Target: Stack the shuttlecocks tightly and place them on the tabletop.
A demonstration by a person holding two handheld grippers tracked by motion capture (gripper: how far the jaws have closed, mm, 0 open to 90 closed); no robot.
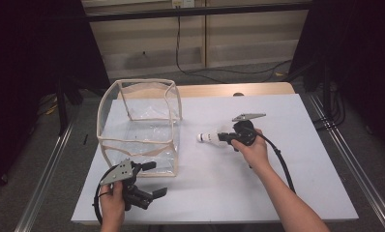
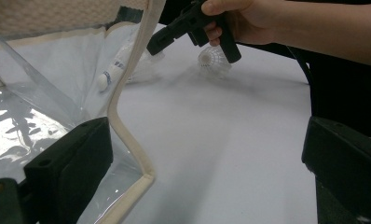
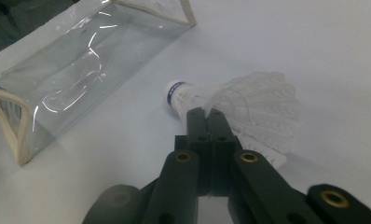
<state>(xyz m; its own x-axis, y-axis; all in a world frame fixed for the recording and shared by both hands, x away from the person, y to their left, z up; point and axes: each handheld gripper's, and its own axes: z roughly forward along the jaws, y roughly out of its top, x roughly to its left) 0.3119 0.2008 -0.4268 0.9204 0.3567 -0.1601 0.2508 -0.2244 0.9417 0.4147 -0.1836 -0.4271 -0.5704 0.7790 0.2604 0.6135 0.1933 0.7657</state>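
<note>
A clear plastic bag [image 1: 140, 130] with beige trim stands open at the table's left. My right gripper [image 1: 221, 137] is to its right, shut on a white shuttlecock [image 1: 207, 137] whose blue-banded cork points at the bag. The right gripper view shows the closed jaws of the right gripper [image 3: 204, 114] pinching the shuttlecock [image 3: 249, 100] where the feathers meet the cork. My left gripper [image 1: 155, 180] is open at the bag's near right corner. In the left gripper view, the bag's beige trim [image 2: 130, 107] runs between the wide jaws of the left gripper [image 2: 206, 149]. The held shuttlecock [image 2: 108, 74] shows through the plastic.
A second white feathered shuttlecock [image 2: 214, 58] lies on the table under the right hand. The white table sheet [image 1: 277, 183] stretches bare to the right and front. A wooden edge [image 1: 258, 89] and floor cables [image 1: 219, 72] lie beyond the table.
</note>
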